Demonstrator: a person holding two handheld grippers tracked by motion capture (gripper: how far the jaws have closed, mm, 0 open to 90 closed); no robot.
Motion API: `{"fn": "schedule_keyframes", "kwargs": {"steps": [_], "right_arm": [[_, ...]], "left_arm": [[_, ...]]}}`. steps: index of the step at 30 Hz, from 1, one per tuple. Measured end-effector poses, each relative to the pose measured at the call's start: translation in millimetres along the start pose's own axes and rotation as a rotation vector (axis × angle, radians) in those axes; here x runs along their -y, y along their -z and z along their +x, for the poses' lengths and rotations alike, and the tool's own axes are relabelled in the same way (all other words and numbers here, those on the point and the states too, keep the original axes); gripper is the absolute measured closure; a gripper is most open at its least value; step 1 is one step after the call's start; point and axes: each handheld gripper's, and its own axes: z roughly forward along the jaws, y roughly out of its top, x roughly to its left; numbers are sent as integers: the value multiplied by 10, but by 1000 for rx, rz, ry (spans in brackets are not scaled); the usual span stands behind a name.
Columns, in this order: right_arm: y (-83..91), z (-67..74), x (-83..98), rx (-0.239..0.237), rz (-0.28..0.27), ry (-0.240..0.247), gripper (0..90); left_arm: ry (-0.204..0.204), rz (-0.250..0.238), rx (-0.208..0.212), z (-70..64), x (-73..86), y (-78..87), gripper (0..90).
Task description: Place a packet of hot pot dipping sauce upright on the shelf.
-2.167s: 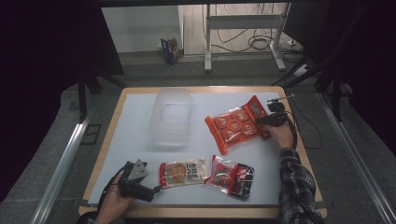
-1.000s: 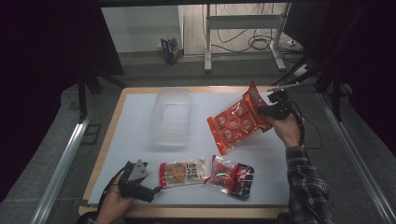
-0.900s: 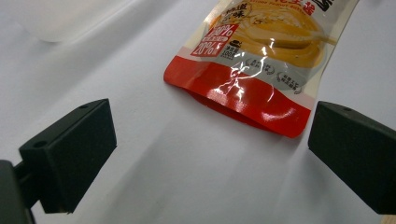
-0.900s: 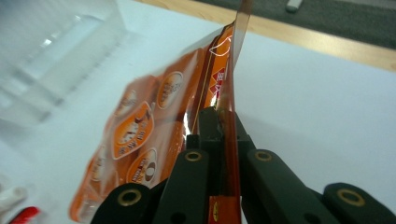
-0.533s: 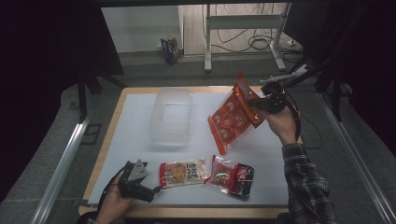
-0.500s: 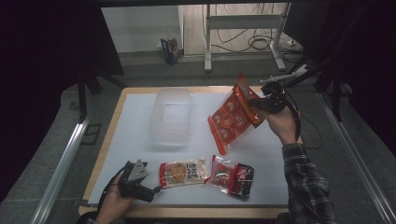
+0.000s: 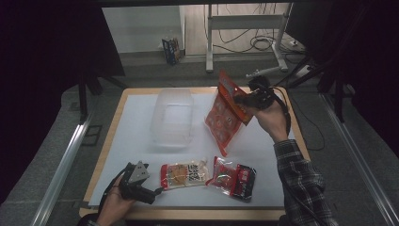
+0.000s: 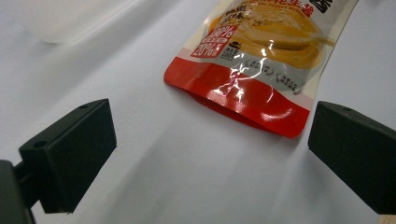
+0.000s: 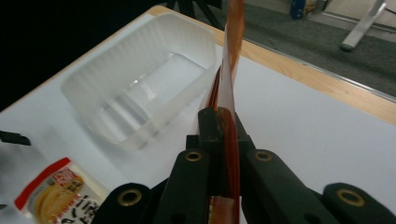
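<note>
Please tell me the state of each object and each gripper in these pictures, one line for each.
Red snack pouch: lifted off the table, hanging tilted, pinched at its edge.
Right gripper: shut on the red snack pouch.
Left gripper: open, holding nothing, resting low at the table's near edge.
Clear plastic container: upright, empty.
Noodle packet: lying flat, sealed.
Dark red packet: lying flat beside the noodle packet.

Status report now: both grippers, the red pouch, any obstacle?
Right gripper shut on red plastic snack pouch, lifted beside clear plastic tub. Left gripper open, empty. Nothing in between.
</note>
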Motion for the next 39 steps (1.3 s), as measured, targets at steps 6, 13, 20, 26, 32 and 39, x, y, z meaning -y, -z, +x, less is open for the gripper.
{"fn": "schedule_keyframes", "kwargs": {"steps": [6,13,20,26,32,39], "right_arm": [[-61,202,-167,-33,6,23,888],[-62,308,-338,-3,-20,39,888],[-52,348,-490,-2,-42,30,888],[-99,452,-697,-12,-72,25,888],[-180,558,-896,-4,-89,27,888],[-325,677,-1099,11,-108,30,889]], "left_arm": [[-4,-3,-3,0,-1,2,9],[-7,-5,-6,-1,-2,8,10],[-13,-4,-8,-1,-4,11,10],[-8,-13,-11,0,-5,22,10],[-4,-18,-10,-1,-6,31,10],[-6,-19,-8,-2,-7,34,10]]}}
